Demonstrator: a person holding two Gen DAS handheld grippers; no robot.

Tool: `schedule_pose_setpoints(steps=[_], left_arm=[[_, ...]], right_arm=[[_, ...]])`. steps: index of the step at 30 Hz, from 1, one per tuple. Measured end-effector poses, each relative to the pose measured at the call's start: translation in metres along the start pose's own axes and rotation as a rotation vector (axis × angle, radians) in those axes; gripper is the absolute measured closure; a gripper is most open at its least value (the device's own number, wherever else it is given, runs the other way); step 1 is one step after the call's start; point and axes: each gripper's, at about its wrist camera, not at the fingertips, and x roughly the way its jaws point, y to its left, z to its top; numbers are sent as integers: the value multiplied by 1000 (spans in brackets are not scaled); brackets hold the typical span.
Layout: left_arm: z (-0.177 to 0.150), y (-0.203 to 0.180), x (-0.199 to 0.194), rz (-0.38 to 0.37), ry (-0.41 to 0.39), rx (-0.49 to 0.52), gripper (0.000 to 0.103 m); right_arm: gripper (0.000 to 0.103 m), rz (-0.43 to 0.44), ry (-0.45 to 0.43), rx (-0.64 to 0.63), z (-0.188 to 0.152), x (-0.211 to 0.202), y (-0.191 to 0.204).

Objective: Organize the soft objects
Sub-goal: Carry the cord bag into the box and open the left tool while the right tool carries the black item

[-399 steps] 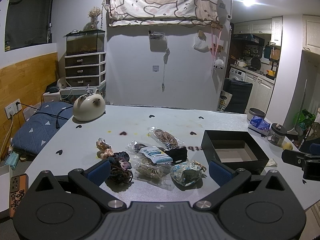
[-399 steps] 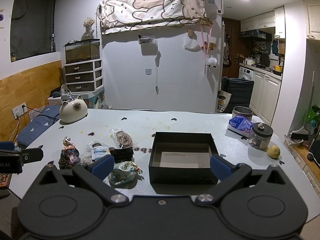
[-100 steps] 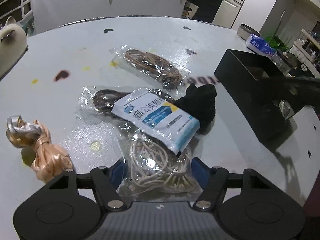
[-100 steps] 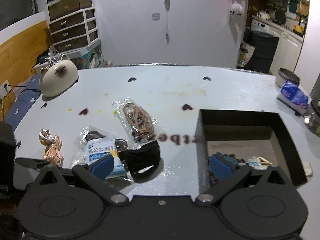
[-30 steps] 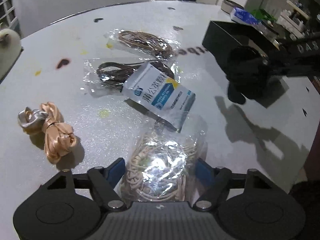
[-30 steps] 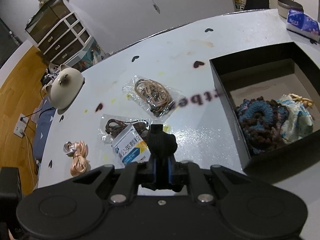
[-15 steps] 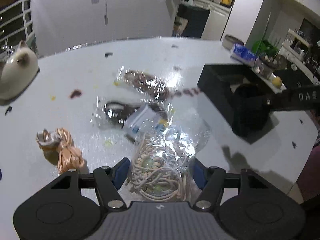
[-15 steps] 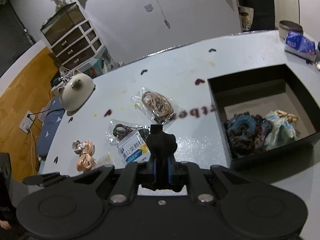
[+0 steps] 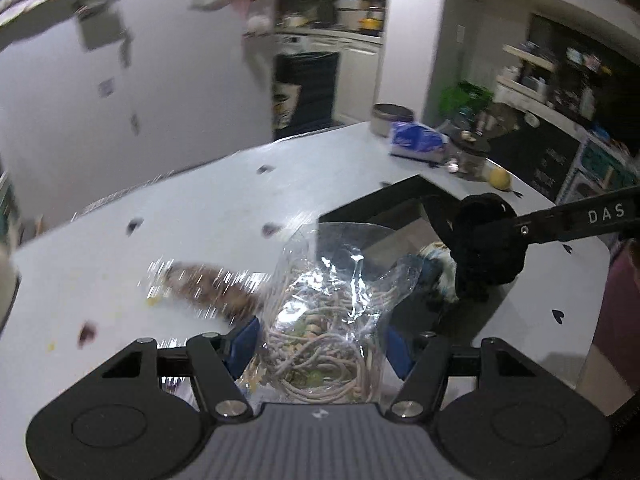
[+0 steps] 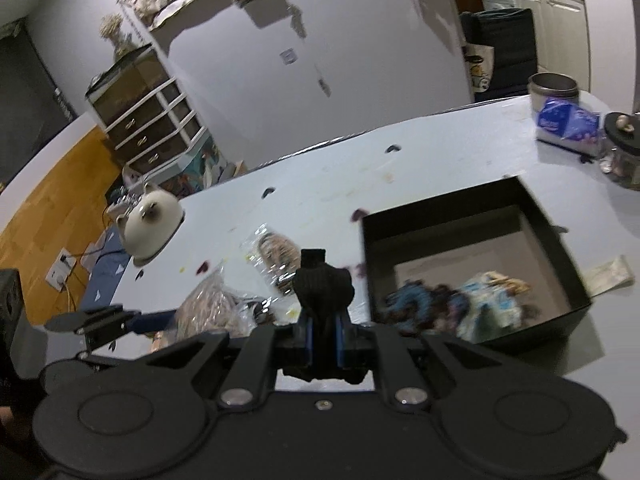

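My left gripper (image 9: 322,342) is shut on a clear plastic bag of beige cords (image 9: 326,316) and holds it in the air, left of the black box (image 9: 372,210). My right gripper (image 10: 323,338) is shut on a black knit item (image 10: 323,280), held above the table just left of the black box (image 10: 472,256). In the left wrist view the black knit item (image 9: 486,248) hangs over the box. The box holds a blue-brown crocheted piece (image 10: 416,300) and a pale fabric pouch (image 10: 490,292).
A bag of brown bands (image 10: 276,250) lies on the white table (image 10: 320,184). A cat-shaped white object (image 10: 150,220) sits at the table's far left. A tissue pack (image 10: 568,124), a tin (image 10: 552,88) and a jar (image 10: 622,152) stand at the far right.
Both grippers have lifted and swung right toward the box. The bag of cords is now off the table; the black knit item is now over the box's left part.
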Motion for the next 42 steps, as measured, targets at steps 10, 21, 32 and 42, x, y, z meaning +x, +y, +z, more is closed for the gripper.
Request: schedule_pose_setpoints(steps=[10,21,32,42], left_arm=[[72,-38,59,-124,-30,327,37],[98,-71,162,-223,93,549,37],[75,-62,199,-201,156,577,27],[79,-30,146,-180,70,318,16]], right_arm=[[92,-40,-49,73,22,-19,-63],[92,-118,-53,131,36,-22,-116],[92,-120,-11,122,54,0,-132],[92,4,74,96,76,57,-120]])
